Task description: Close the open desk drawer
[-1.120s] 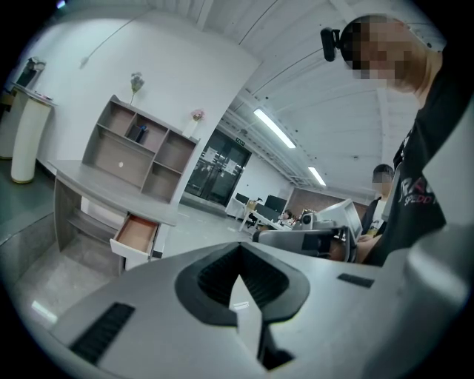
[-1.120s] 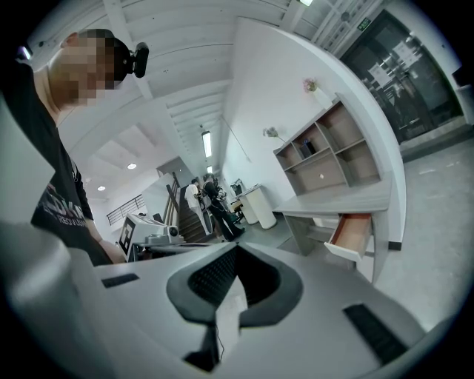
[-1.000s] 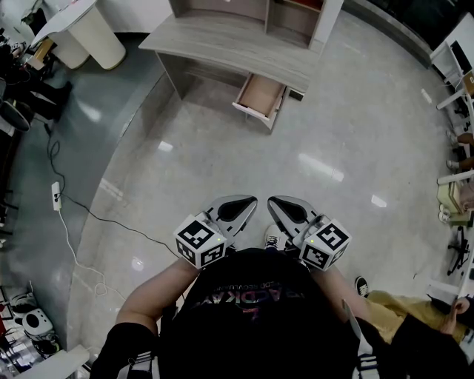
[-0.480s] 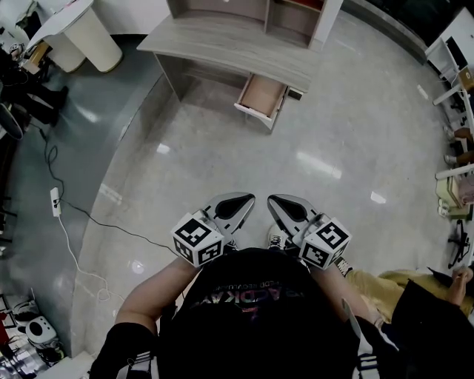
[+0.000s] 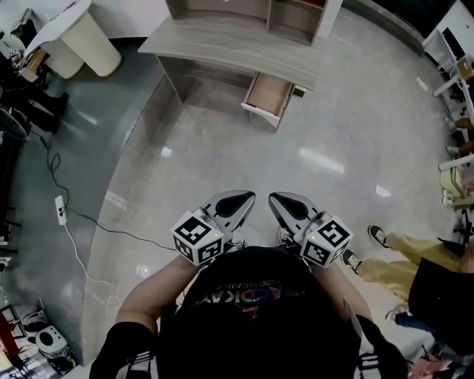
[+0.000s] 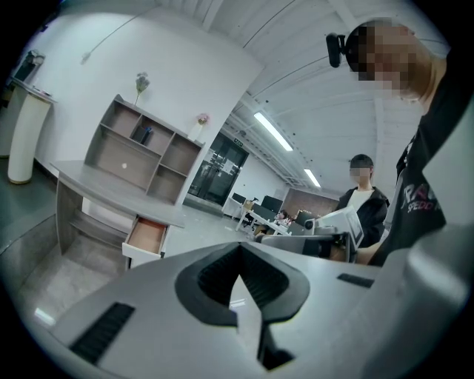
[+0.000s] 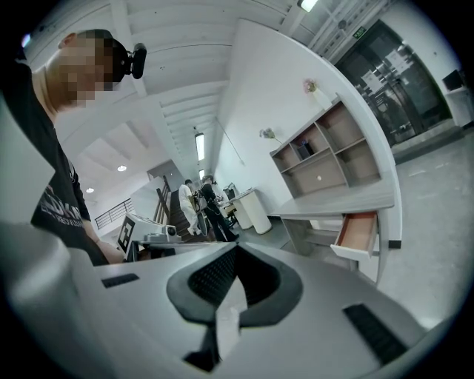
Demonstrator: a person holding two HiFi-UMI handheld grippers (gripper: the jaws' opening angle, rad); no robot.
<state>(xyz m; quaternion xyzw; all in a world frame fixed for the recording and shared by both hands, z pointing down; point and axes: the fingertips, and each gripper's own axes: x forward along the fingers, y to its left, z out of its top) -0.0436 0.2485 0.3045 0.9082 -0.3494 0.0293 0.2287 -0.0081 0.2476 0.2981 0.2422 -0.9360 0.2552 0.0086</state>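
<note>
The grey wooden desk [image 5: 222, 41] stands at the far side of the floor, with its drawer [image 5: 268, 96] pulled out and showing a bare wooden bottom. Both grippers are held close to my body, far from the desk and pointing toward it. My left gripper [image 5: 246, 198] is shut with nothing in it, and so is my right gripper [image 5: 275, 200]. In the left gripper view the drawer [image 6: 146, 237] shows beyond the shut left gripper [image 6: 238, 260]. In the right gripper view the drawer [image 7: 358, 233] hangs out at the right, past the shut right gripper [image 7: 235, 255].
A shelf unit [image 5: 252, 9] sits on the desk. A white round pedestal [image 5: 85, 33] stands at the far left. A cable with a power strip [image 5: 61, 209] lies on the floor at left. Another person [image 5: 418, 263] stands close at my right, with chairs [image 5: 453, 55] beyond.
The power strip has slid down the picture as I moved toward the desk. The person at right has come further into view. Both grippers keep their pose, shut.
</note>
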